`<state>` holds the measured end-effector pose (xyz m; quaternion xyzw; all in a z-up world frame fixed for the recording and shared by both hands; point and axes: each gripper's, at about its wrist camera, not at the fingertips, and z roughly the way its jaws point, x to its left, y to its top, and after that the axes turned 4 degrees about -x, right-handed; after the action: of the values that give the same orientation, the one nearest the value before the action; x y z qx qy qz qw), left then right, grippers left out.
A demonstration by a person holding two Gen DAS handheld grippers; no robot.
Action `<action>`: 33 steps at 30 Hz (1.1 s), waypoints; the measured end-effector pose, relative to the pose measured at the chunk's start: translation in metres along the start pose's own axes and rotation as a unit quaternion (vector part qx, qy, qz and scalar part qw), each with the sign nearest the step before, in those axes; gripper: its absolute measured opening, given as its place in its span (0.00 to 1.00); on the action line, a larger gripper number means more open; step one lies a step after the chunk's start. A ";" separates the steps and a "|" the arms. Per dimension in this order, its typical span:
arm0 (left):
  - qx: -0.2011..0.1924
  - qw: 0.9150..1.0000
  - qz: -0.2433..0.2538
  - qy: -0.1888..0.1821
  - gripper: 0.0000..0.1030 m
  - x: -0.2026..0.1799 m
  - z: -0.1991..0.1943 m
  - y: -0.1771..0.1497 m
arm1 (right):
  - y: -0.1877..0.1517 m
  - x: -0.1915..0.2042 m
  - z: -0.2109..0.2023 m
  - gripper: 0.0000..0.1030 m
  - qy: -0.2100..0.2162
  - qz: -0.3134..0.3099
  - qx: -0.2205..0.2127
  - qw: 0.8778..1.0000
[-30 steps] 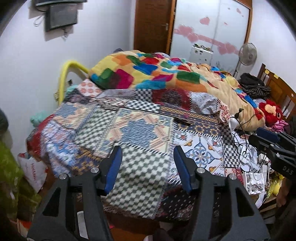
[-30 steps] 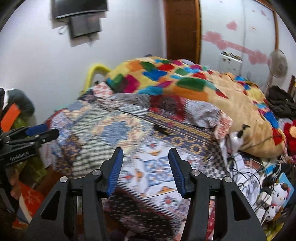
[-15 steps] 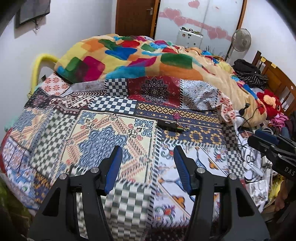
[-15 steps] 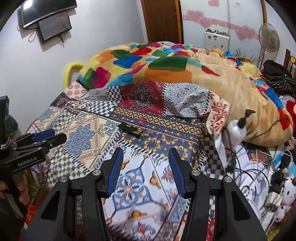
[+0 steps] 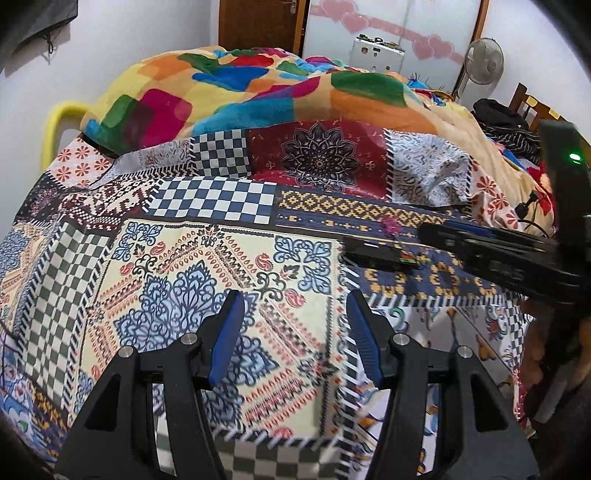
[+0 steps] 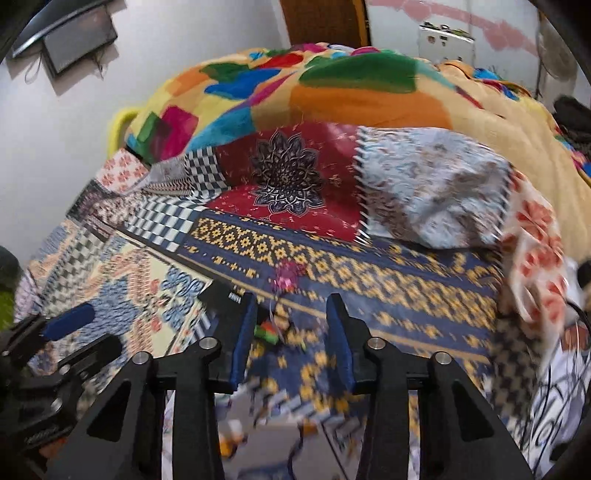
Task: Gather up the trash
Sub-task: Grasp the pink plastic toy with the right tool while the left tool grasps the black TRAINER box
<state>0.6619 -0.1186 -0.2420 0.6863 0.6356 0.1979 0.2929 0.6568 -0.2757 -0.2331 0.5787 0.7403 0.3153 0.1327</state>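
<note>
1. The bed (image 5: 207, 236), under a patchwork sheet, filled both views; a multicoloured blanket (image 5: 258, 85) was heaped toward twelve o'clock.
2. Only the left wrist view showed the standing fan (image 5: 483, 62) at one o'clock and the wooden door (image 5: 258, 22) at twelve. Only the right wrist view showed the dark wall-mounted screen (image 6: 79, 38) at ten o'clock; that view was motion-blurred.
3. The left tongs (image 5: 293, 325) were released, jaws wide apart over the cream and blue patch, touching nothing. In the right wrist view they appeared at eight o'clock (image 6: 79, 334).
4. The right tongs (image 6: 291, 328) were likewise released, jaws spread and empty. In the left wrist view they reached in from three o'clock (image 5: 491, 251).
5. The dark wrapper (image 5: 376, 254), with a red and green end, lay flat on the sheet's navy and yellow band. It sat at one o'clock from the left tongs, well apart. In the right wrist view its coloured end (image 6: 271, 332) lay between the right jaws, near the left one, its dark part (image 6: 221, 295) running to eleven o'clock behind that jaw. Contact could not be told.
6. A small pink scrap (image 6: 286, 275) lay at twelve o'clock, just beyond the wrapper.
</note>
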 end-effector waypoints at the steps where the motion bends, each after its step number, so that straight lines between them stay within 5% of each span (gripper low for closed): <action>1: 0.000 1.000 0.001 -0.001 0.55 0.001 0.002 0.000 | 0.001 0.003 0.006 0.30 -0.005 -0.010 0.002 1.000; 6: -0.001 1.000 0.004 -0.010 0.55 0.003 0.015 0.006 | 0.000 0.009 0.024 0.17 -0.037 -0.041 0.005 0.998; 11: -0.011 1.000 0.015 -0.018 0.55 -0.008 0.024 0.023 | -0.007 0.007 0.018 0.17 -0.046 -0.063 -0.005 0.997; 21: 0.042 0.998 0.044 0.000 0.55 -0.020 0.094 0.057 | -0.034 -0.026 -0.064 0.17 -0.024 -0.035 -0.042 0.998; 33: 0.064 0.991 0.113 -0.016 0.55 -0.046 0.071 0.015 | -0.046 -0.039 -0.080 0.17 0.001 -0.008 -0.041 0.999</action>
<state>0.7141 -0.1746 -0.2804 0.7741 0.5608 0.1773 0.2340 0.5880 -0.3438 -0.2065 0.5667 0.7315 0.3446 0.1580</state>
